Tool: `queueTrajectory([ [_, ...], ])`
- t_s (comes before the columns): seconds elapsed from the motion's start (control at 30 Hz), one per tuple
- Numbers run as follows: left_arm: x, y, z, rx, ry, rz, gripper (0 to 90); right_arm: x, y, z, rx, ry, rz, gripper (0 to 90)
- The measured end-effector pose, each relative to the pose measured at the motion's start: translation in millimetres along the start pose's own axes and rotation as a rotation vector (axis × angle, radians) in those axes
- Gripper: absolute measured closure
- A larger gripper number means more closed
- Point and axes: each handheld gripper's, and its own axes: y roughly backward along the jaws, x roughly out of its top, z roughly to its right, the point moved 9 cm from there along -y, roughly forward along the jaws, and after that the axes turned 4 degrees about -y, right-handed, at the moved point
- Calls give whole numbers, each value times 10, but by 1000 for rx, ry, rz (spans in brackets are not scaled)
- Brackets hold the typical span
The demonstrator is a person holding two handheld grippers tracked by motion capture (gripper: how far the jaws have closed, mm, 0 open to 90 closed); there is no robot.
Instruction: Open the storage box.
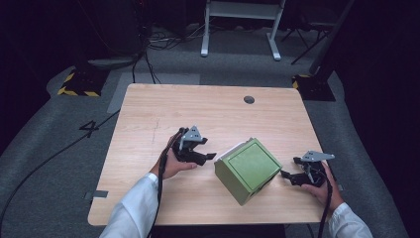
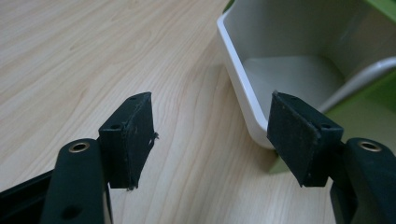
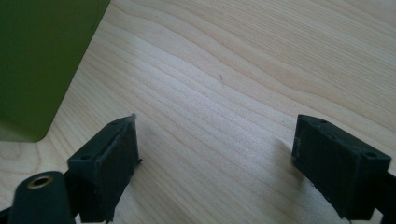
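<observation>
A green box (image 1: 248, 169) with a white drawer (image 1: 232, 149) sticking out of its far left side sits on the wooden table (image 1: 158, 114). My left gripper (image 1: 210, 155) is open just left of the box. In the left gripper view the drawer (image 2: 289, 70) is pulled out and empty, its rounded corner near the right pad (image 2: 294, 135). My right gripper (image 1: 292, 170) is open to the right of the box, nothing between its pads. The green side of the box (image 3: 42, 60) stands at the left of the right gripper view.
A round cable hole (image 1: 249, 99) lies near the table's far edge. Bare wood spreads over the far half of the table. Cables and a white desk frame (image 1: 242, 25) stand on the grey floor beyond.
</observation>
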Motion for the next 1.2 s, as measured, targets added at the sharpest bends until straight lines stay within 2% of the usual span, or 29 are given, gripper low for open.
queueTrajectory([
  [0.13,50,-68,6,0,3,-2,307,0,0,0,0,0,0,145],
  [0.23,114,-135,31,-20,3,11,318,0,0,0,0,1,0,145],
  [0.3,158,-216,63,-51,-2,7,318,0,0,0,-1,0,0,145],
  [0.4,178,-298,85,-74,-15,-2,324,0,0,0,-1,1,0,145],
  [0.5,182,-384,92,-108,-5,-9,366,0,0,0,-1,0,0,145],
  [0.67,171,-478,45,-146,21,-28,353,0,0,0,-1,1,0,145],
  [0.83,134,-582,7,-145,25,-58,345,0,0,0,0,1,0,145],
  [0.9,117,-620,8,-173,35,-54,340,0,0,0,-1,0,0,145],
  [0.97,112,-621,4,-172,34,-59,339,0,0,0,-1,0,0,145],
  [1.0,108,-631,15,-185,35,-61,339,0,0,0,-1,0,0,145],
  [1.1,109,-630,35,-188,14,-83,352,0,0,0,-1,0,0,145],
  [1.2,110,-627,71,-199,-19,-99,450,0,-1,1,-1,1,0,145],
])
